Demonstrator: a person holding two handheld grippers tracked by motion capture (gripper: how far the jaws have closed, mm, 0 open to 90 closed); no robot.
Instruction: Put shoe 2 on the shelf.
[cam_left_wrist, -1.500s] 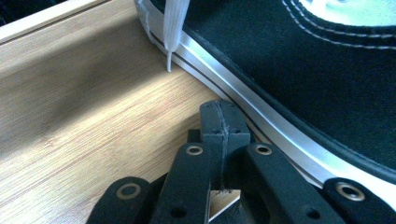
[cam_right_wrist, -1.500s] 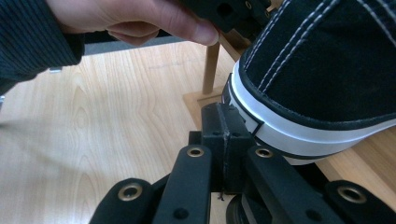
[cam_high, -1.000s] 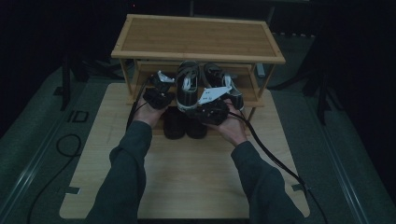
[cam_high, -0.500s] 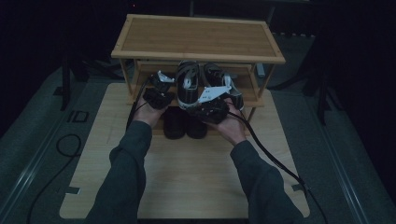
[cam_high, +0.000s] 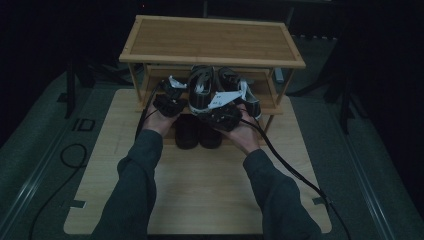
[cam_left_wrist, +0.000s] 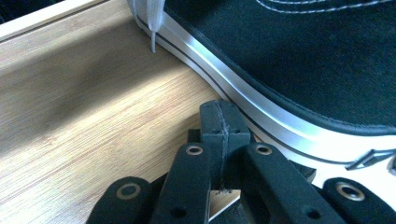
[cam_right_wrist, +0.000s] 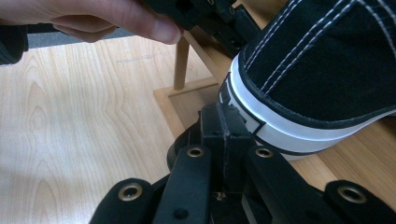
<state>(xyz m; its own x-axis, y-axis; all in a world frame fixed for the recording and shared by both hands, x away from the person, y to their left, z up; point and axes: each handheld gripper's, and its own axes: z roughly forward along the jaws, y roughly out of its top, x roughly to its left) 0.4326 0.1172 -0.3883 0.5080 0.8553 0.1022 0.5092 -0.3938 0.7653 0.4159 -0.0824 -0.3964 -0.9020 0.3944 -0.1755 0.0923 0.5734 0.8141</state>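
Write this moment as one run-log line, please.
left gripper: shut, beside sneaker sole | right gripper: shut, at sneaker heel | shelf: sneakers on middle tier

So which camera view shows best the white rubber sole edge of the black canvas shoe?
The right gripper view: the shoe's white rubber sole edge and stitching are sharp, by the shut right gripper. The left gripper view shows a glossy stretch. The high view shows the shoe small and dim.

Shelf left of sneaker (cam_left_wrist: 299, 60) bare; rack post (cam_right_wrist: 181, 63) probably blocks right.
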